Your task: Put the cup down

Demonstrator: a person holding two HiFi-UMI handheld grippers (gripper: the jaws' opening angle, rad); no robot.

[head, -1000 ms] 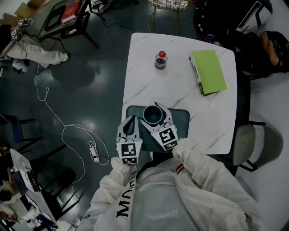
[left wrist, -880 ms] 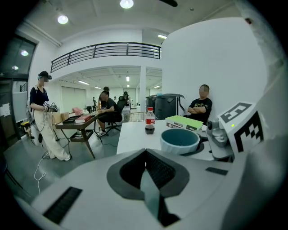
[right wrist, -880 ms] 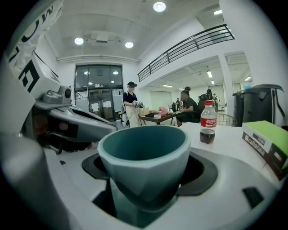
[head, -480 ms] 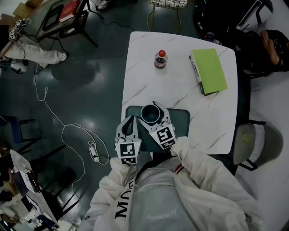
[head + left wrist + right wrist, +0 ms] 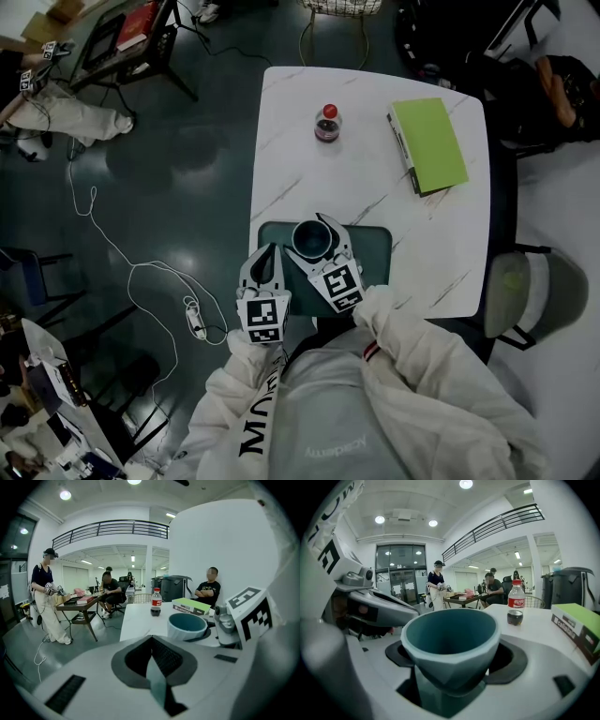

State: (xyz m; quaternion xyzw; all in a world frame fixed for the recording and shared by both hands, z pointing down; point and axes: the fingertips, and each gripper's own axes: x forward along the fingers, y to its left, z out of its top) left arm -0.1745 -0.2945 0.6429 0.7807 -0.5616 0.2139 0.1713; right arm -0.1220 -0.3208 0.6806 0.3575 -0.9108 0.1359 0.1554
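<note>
head: right gripper [image 5: 313,240] grips teal cup [image 5: 312,237] over dark green tray [image 5: 375,246] at near edge of white table [image 5: 281,178], contact with tray unclear; left gripper [image 5: 270,255] just beside, at tray's left edge | left gripper view: jaws closed together, nothing between | right gripper view: jaws wide, pressing cup's sides; bottle [image 5: 516,603] and green book [image 5: 581,625] beyond
</note>
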